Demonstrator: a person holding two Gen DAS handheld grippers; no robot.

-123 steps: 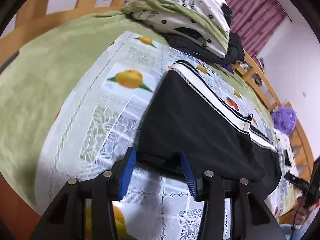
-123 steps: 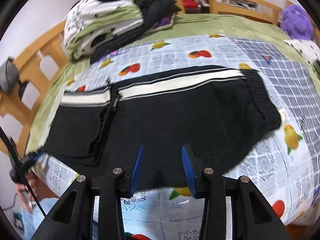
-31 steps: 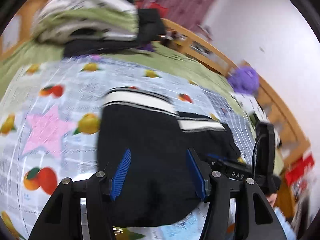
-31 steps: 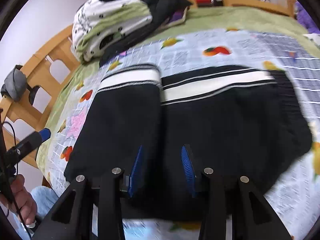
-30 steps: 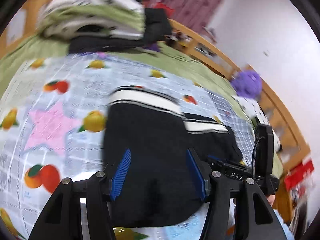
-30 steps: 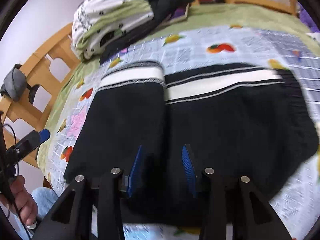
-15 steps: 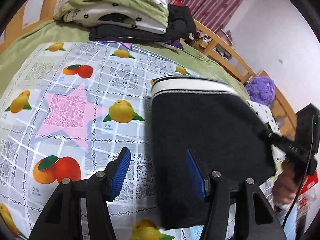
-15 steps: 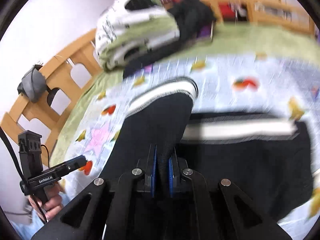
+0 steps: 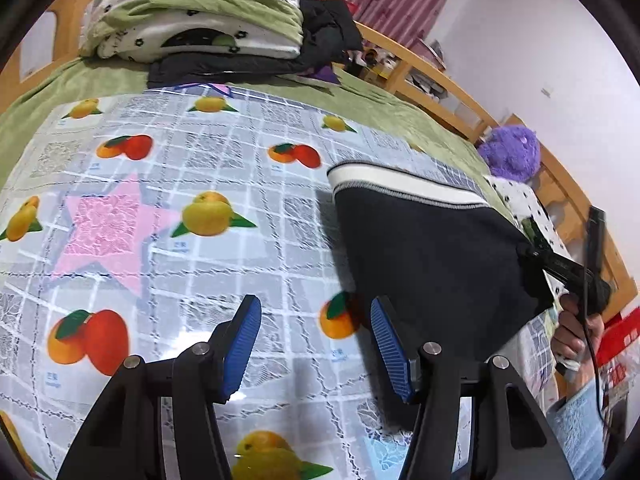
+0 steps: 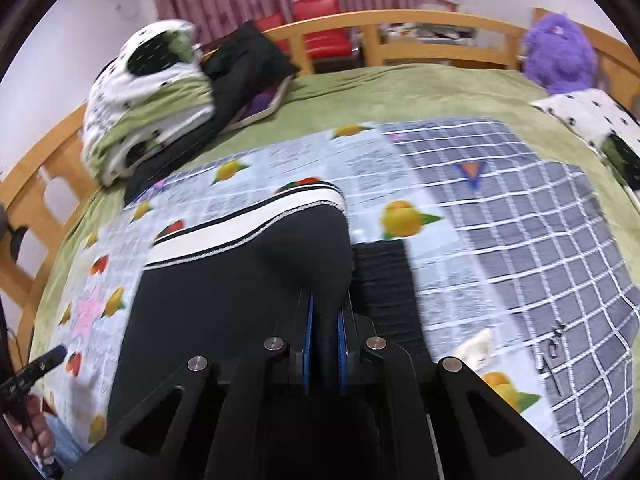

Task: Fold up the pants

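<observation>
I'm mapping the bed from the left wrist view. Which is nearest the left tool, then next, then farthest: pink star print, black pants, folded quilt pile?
1. black pants, just right of the left tool.
2. pink star print, ahead on the left.
3. folded quilt pile, at the far end of the bed.

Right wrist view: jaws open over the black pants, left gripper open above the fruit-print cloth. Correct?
Not quite. The right gripper is shut on the black pants, jaws pinching a fold of fabric, as the right wrist view shows. The left gripper is indeed open above the fruit-print cloth.
</observation>
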